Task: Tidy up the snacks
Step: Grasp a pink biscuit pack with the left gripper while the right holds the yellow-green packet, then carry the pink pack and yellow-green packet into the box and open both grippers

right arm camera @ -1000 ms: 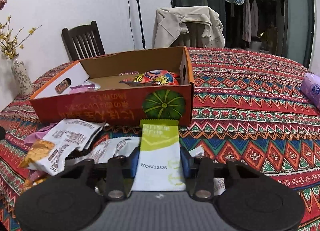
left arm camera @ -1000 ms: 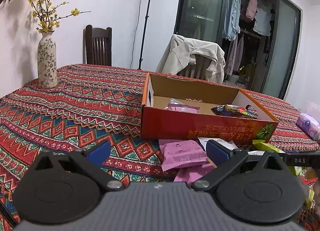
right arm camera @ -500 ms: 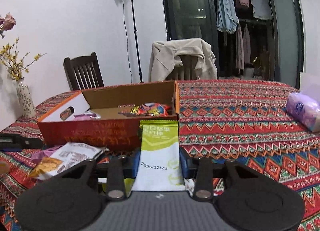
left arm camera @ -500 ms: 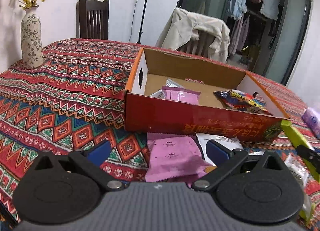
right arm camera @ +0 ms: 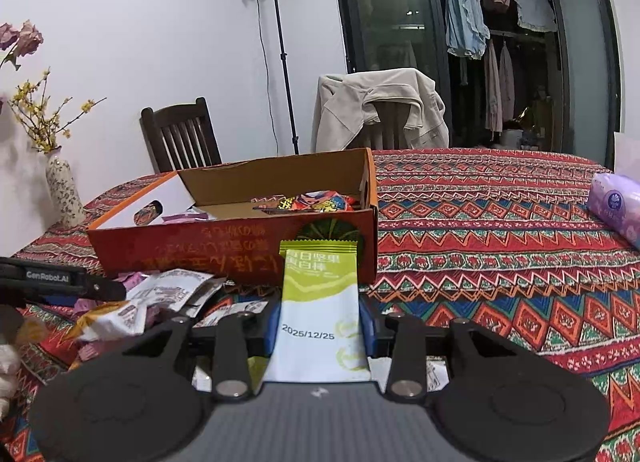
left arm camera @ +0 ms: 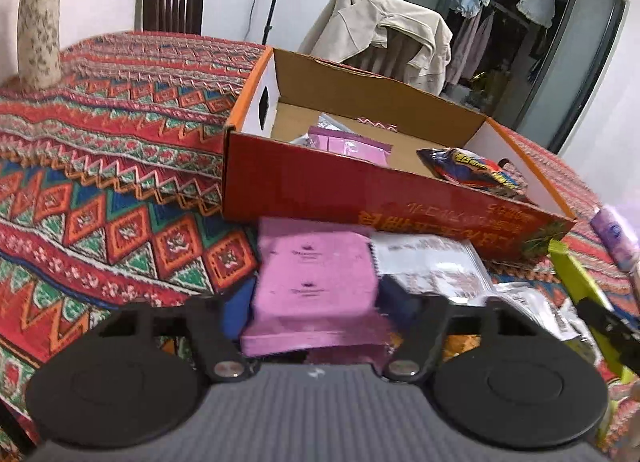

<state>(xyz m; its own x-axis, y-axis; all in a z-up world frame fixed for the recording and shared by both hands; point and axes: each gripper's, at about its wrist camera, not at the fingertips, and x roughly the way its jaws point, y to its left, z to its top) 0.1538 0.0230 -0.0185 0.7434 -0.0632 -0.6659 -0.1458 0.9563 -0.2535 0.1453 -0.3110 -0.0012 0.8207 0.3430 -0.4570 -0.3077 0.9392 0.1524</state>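
An open orange cardboard box (left arm camera: 320, 190) stands on the patterned tablecloth with a colourful bag (left arm camera: 468, 170) and pink packets inside. In front of it lies a pink snack packet (left arm camera: 316, 262). My left gripper (left arm camera: 316, 300) has it between its jaws, which are closing, and the blue pads touch both of its side edges. In the right wrist view my right gripper (right arm camera: 320, 326) is shut on a green and white snack bar packet (right arm camera: 320, 290), held upright in front of the box (right arm camera: 200, 250).
Several loose packets (right arm camera: 168, 294) lie in a heap before the box, among them a white one (left arm camera: 432, 262). A flowered vase (left arm camera: 38, 34) stands at the far left, a purple tissue pack (right arm camera: 618, 206) at the right. Chairs stand behind the table.
My left gripper has moved forward and down over the pink packet, and its jaws have come in from wide open onto it. The right gripper has tilted up slightly, still gripping the green packet.
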